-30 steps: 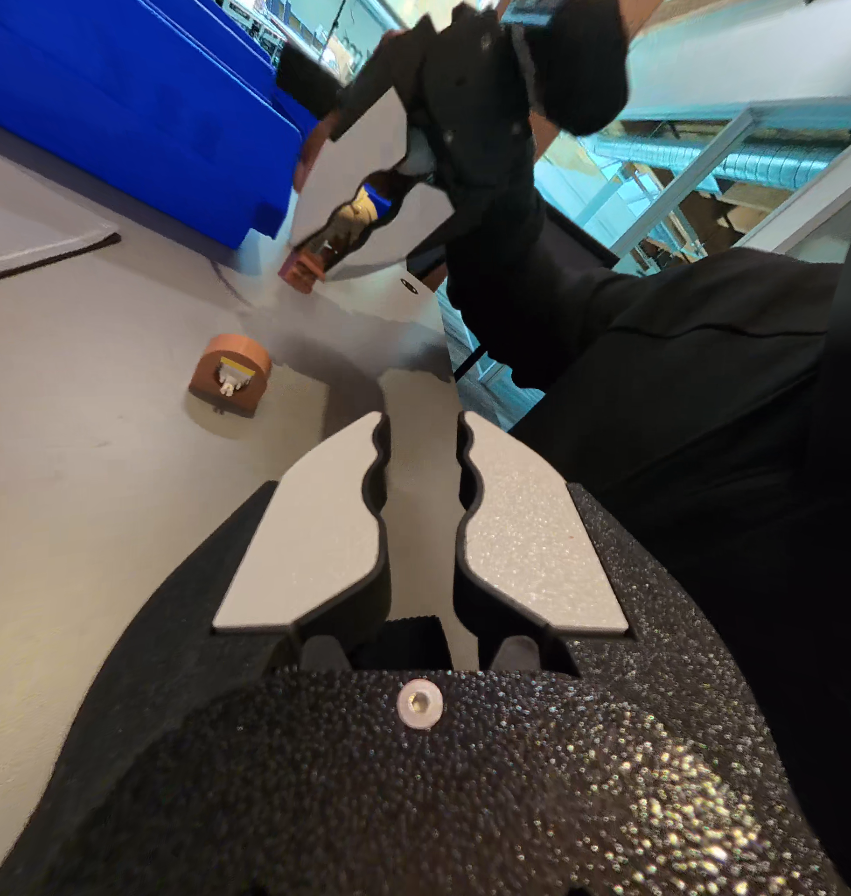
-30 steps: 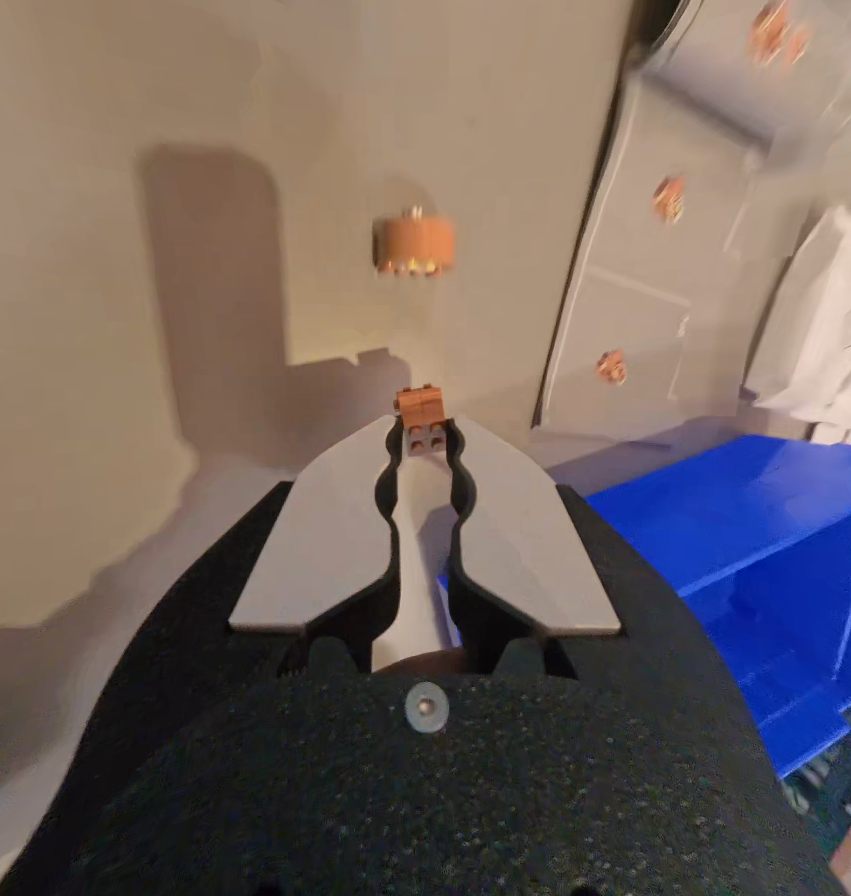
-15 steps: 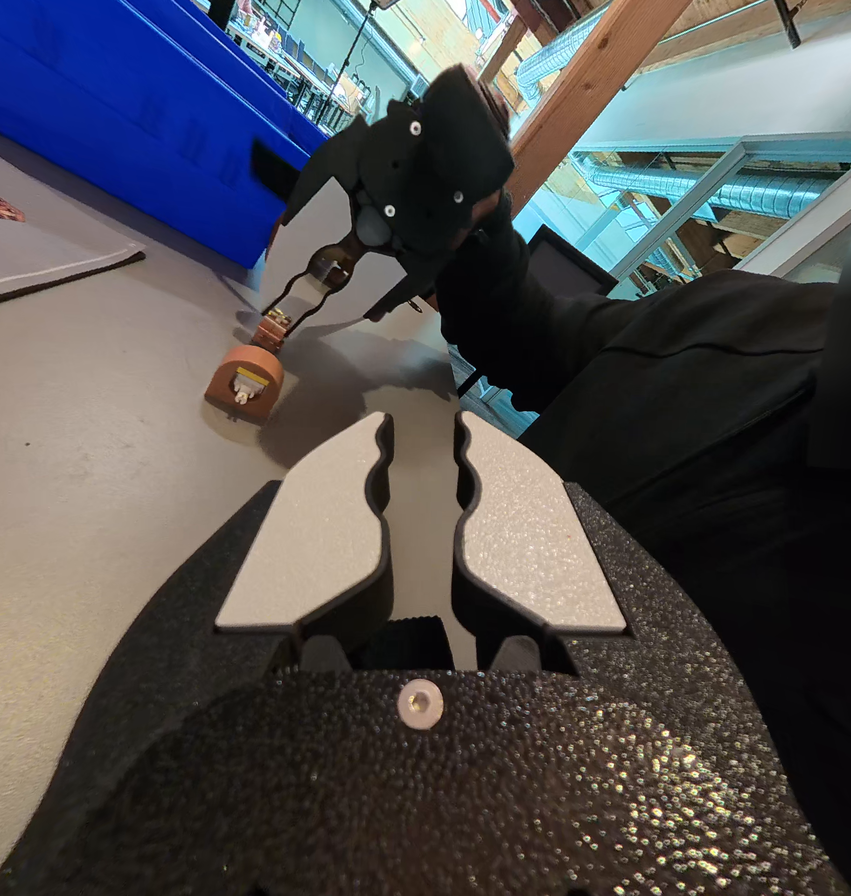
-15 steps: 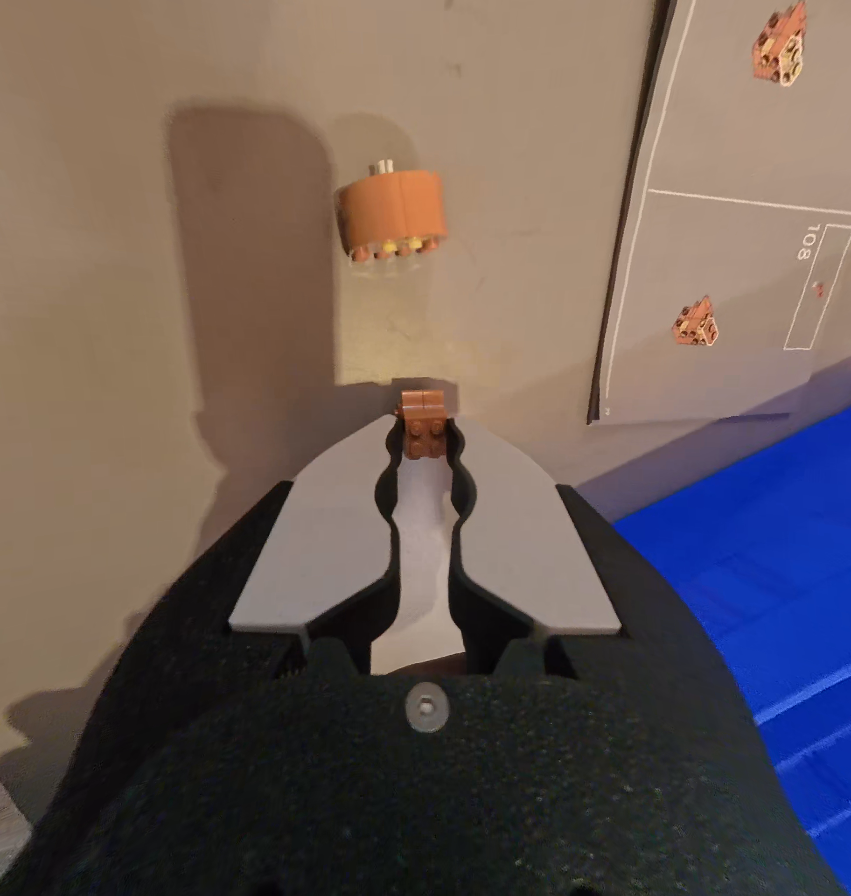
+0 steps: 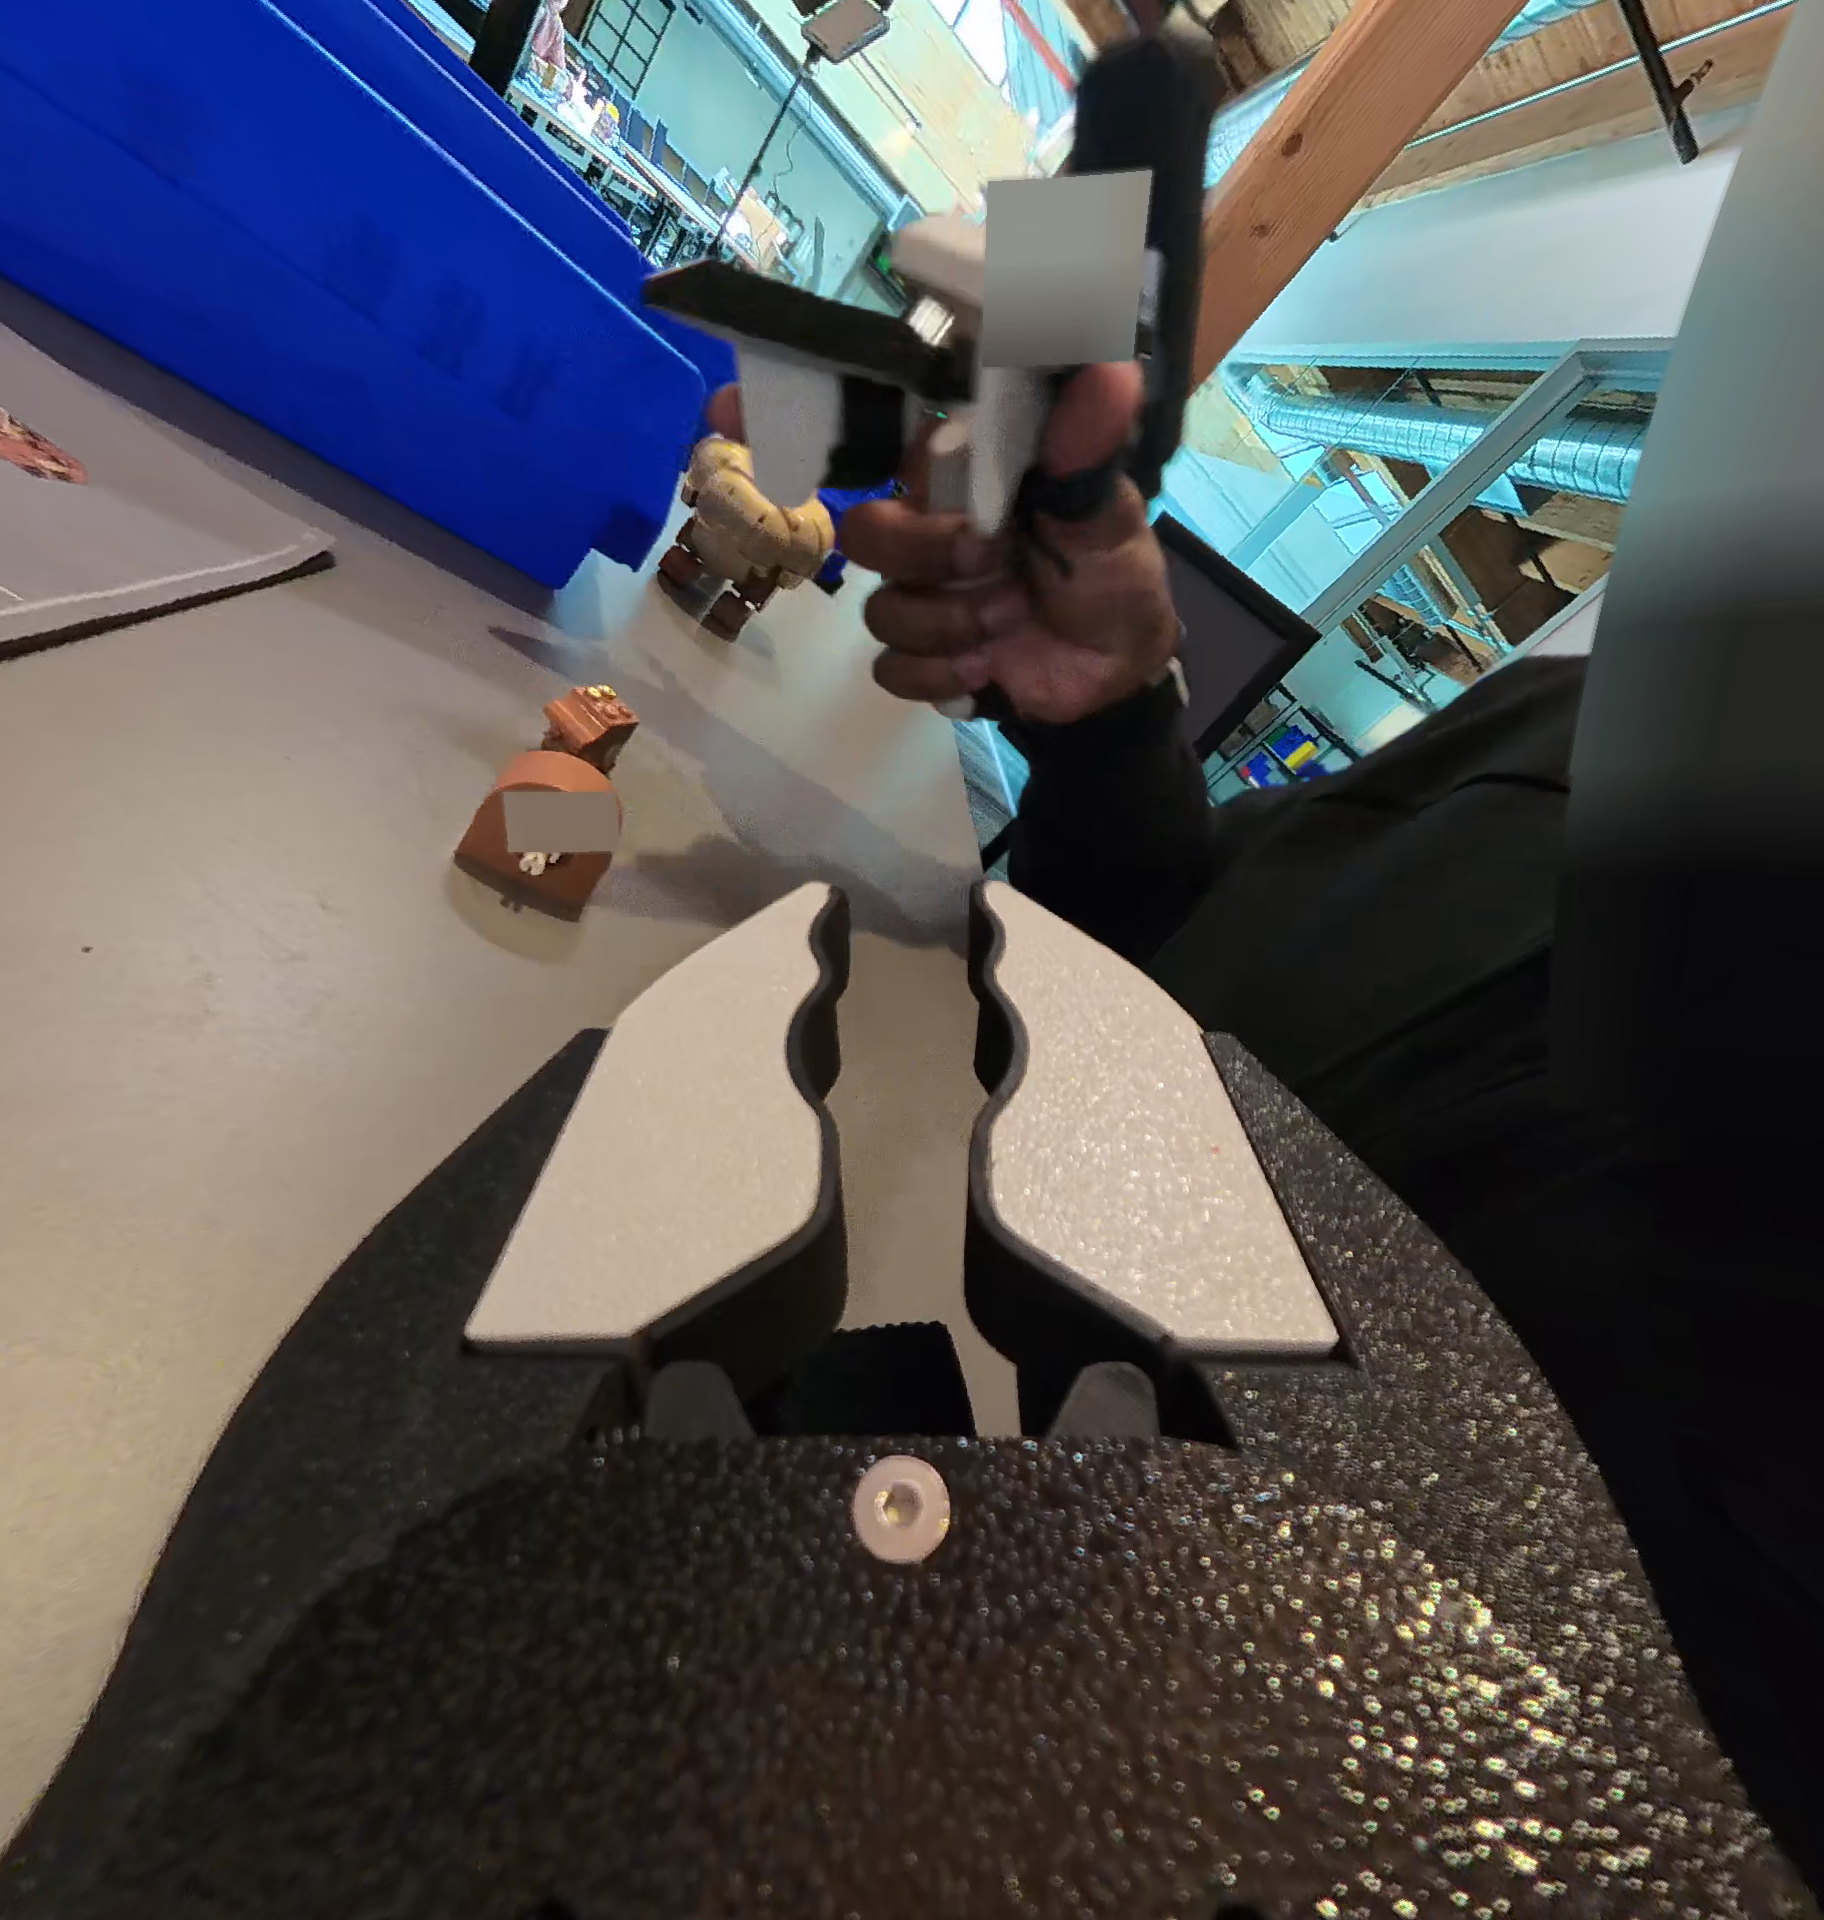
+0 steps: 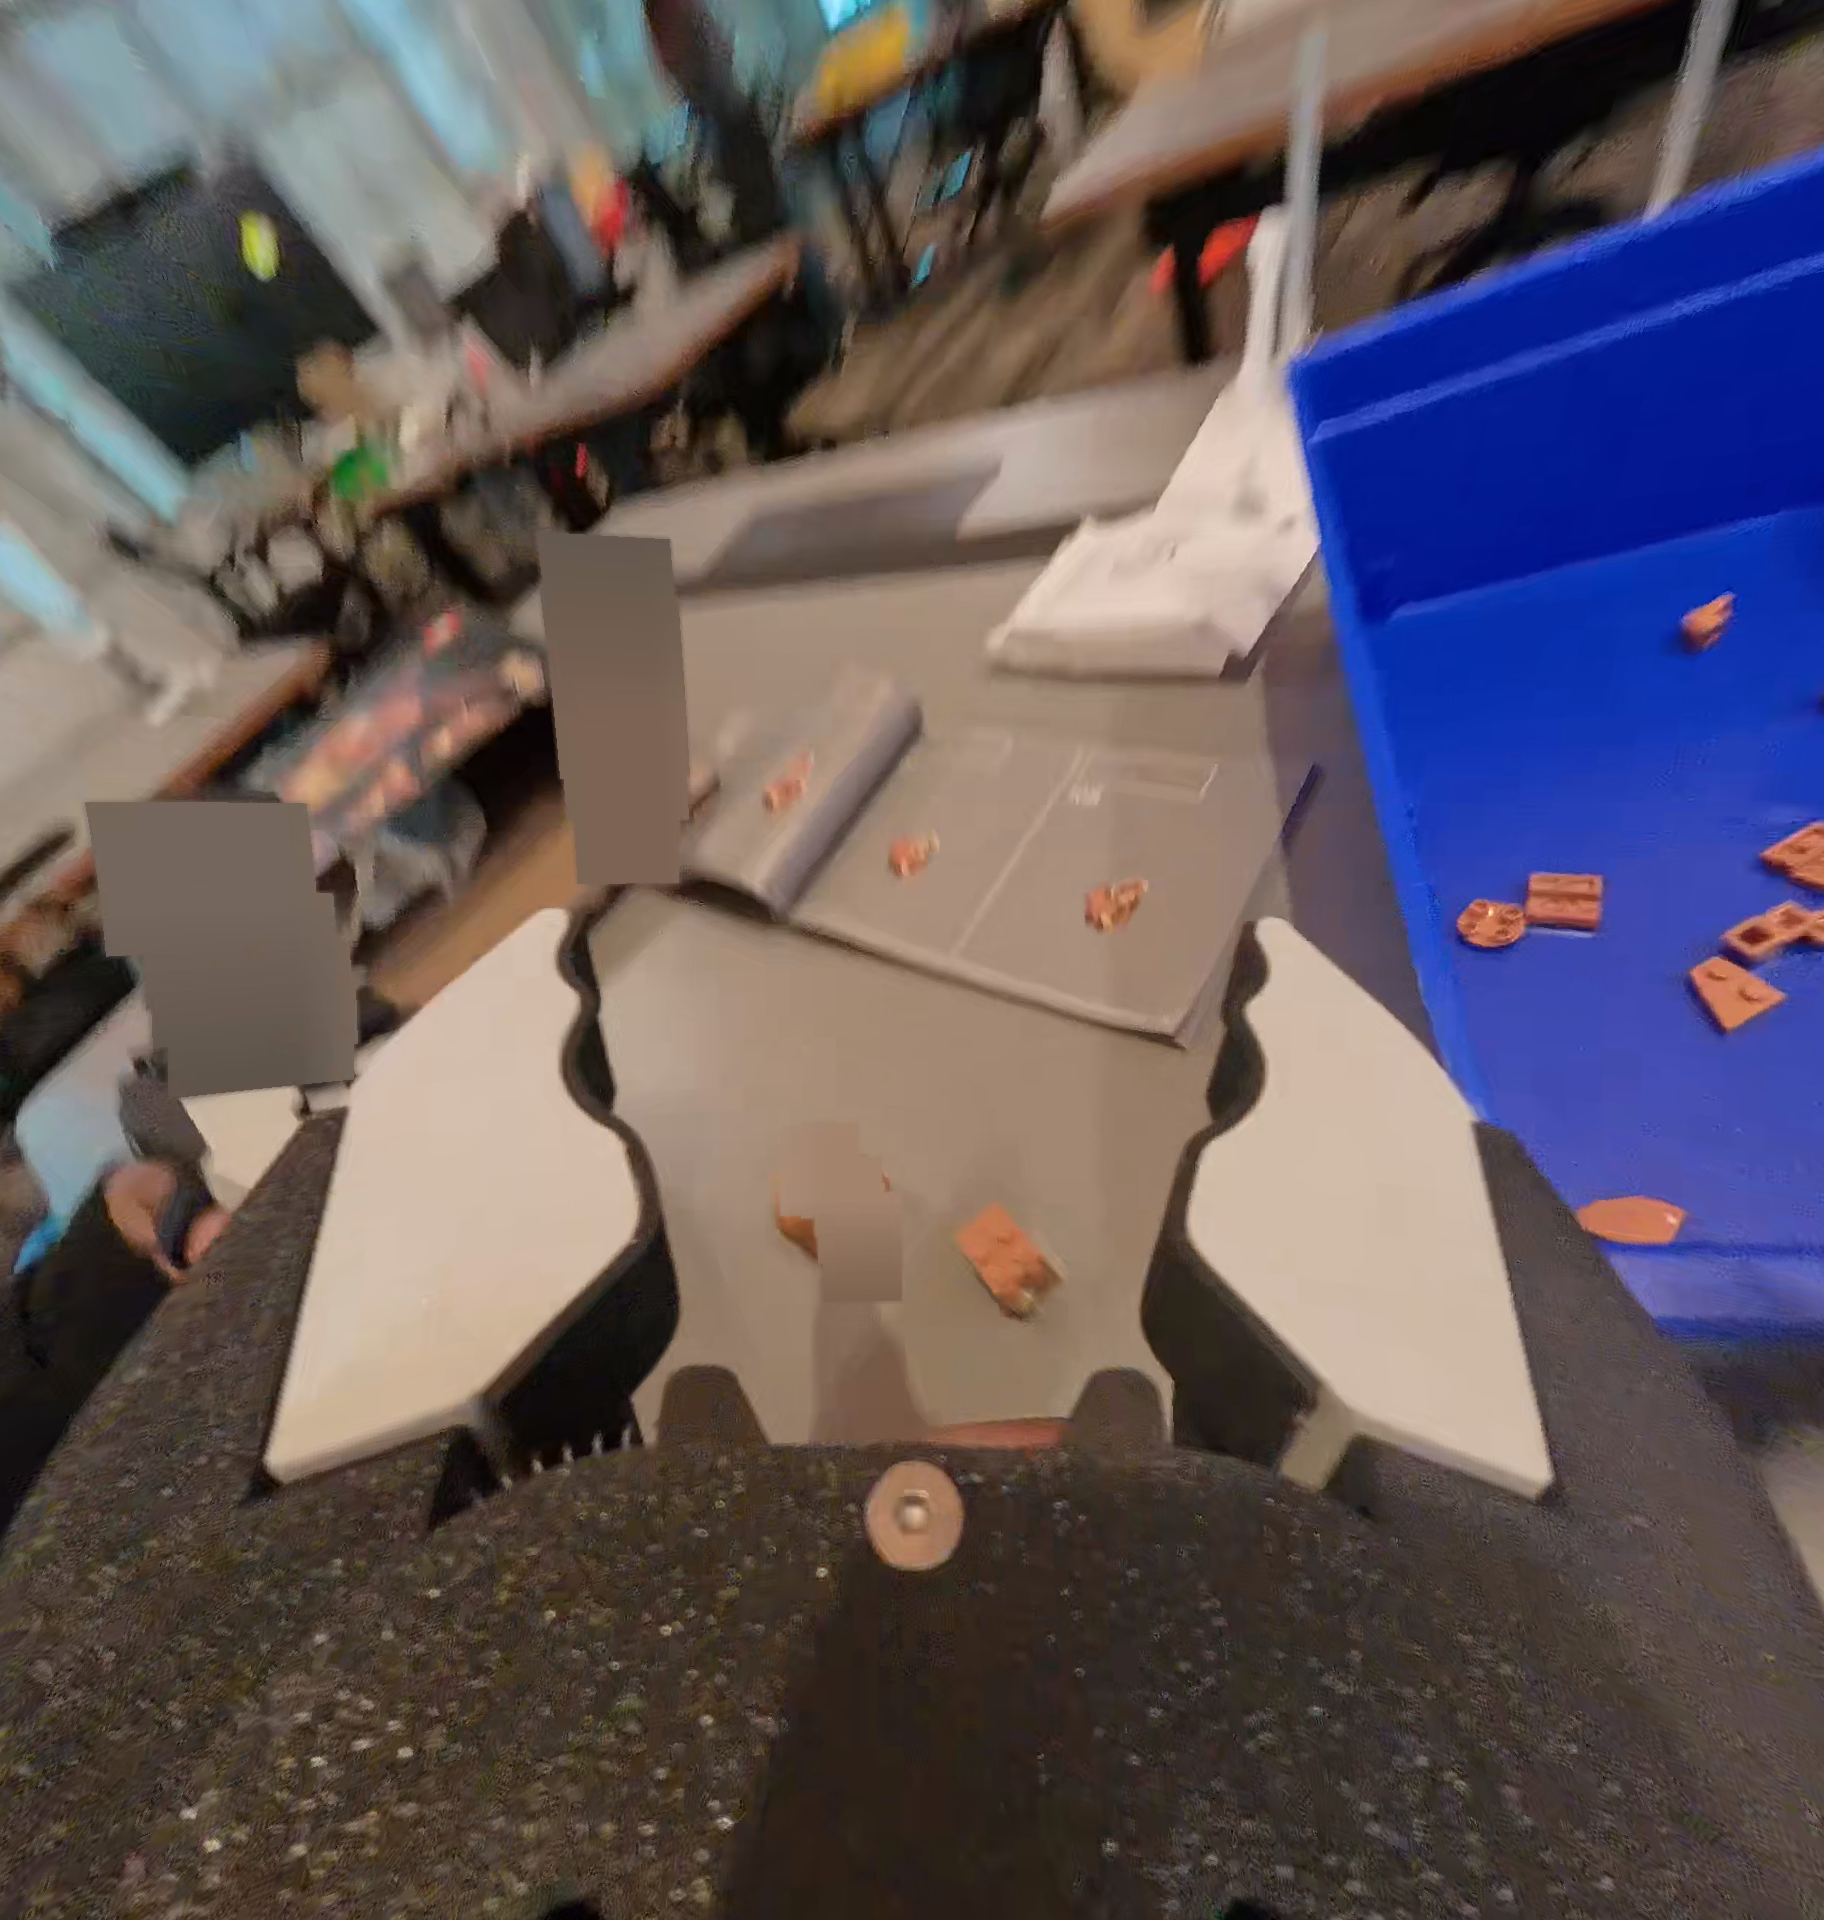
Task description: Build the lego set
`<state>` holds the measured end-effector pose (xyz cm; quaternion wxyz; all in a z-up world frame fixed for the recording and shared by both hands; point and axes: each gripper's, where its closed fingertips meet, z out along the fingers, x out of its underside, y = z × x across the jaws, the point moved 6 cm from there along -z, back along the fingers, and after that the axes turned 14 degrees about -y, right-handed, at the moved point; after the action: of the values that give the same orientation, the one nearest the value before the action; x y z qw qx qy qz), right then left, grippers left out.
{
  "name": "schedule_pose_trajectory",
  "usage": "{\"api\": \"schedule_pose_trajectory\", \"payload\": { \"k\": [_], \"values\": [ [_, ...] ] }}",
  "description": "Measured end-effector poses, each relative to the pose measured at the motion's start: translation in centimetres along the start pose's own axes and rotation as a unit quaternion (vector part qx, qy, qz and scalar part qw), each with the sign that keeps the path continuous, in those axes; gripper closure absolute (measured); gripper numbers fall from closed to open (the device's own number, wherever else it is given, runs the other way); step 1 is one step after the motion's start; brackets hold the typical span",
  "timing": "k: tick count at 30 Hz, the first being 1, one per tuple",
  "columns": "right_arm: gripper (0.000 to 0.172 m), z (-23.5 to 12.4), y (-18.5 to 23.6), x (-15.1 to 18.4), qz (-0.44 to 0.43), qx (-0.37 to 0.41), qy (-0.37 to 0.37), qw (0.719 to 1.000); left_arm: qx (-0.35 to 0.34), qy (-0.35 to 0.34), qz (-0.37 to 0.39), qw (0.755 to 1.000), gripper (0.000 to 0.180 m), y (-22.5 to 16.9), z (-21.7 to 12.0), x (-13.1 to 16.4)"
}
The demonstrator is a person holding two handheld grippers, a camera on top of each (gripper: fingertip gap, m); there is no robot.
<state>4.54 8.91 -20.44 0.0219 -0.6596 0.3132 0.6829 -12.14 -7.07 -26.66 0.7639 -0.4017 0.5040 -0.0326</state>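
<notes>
My right tool spread wide and bare above the grey counter, small brown brick lying loose below it, long axis slanting toward the blue bin, rounded brown piece just beside, my left tool narrowly parted, gripping nothing.

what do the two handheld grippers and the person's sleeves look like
Both the left gripper and the right gripper have a black, speckled, grainy body with one silver screw in the middle. Their fingers are flat pale grey plates with black wavy inner edges. The person wears a black sleeve.
</notes>
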Motion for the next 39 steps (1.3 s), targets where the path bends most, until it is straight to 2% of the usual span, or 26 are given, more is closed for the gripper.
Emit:
{"api": "schedule_pose_trajectory", "payload": {
  "k": [3, 5, 12, 17, 22, 26, 29, 31, 35, 37, 39],
  "values": [
    [0.047, -1.7, 3.0, -1.5, -0.017, 0.041, -0.091, 0.995, 0.0, -0.008, -0.006, 1.0, 0.161, 0.1, 0.0, -0.2],
    [0.042, -2.4, 5.1, -1.8, -0.036, 0.039, -0.111, 0.992, -0.001, -0.012, -0.009, 1.0, 0.162, 0.2, 0.0, -0.3],
    [0.032, -3.3, 9.3, -1.0, -0.077, 0.003, -0.102, 0.992, -0.004, -0.029, -0.016, 0.999, 0.165, 0.4, -0.2, -0.6],
    [0.03, -2.8, 10.6, -1.1, -0.049, -0.02, -0.102, 0.993, -0.006, -0.039, -0.025, 0.999, 0.168, 0.6, -0.4, -0.9],
    [0.036, -1.9, 10.6, -1.0, -0.035, -0.018, -0.097, 0.995, -0.006, -0.05, -0.03, 0.998, 0.17, 0.6, -0.5, -1.1],
    [0.046, -2.2, 8.3, -1.7, -0.054, -0.001, -0.11, 0.992, -0.007, -0.052, -0.026, 0.998, 0.171, 0.6, -0.6, -1.1],
    [0.063, -3.3, 4.6, -3.5, -0.114, 0.018, -0.113, 0.987, -0.01, -0.05, -0.022, 0.998, 0.171, 0.6, -0.5, -1.0],
    [0.085, -3.9, 1.4, -4.9, -0.18, 0.026, -0.087, 0.98, -0.009, -0.043, -0.017, 0.999, 0.171, 0.5, -0.4, -0.8],
    [0.118, -4.4, -5.1, -7.0, -0.323, 0.0, 0.036, 0.946, -0.008, -0.031, 0.015, 0.999, 0.171, 0.4, -0.1, -0.7],
    [0.129, -3.9, -8.4, -7.1, -0.384, -0.029, 0.113, 0.916, -0.011, -0.03, 0.041, 0.999, 0.171, 0.5, 0.1, -0.9],
    [0.136, -3.2, -11.4, -6.4, -0.429, -0.071, 0.215, 0.874, -0.018, -0.031, 0.061, 0.997, 0.171, 0.9, 0.2, -1.3]
  ]
}}
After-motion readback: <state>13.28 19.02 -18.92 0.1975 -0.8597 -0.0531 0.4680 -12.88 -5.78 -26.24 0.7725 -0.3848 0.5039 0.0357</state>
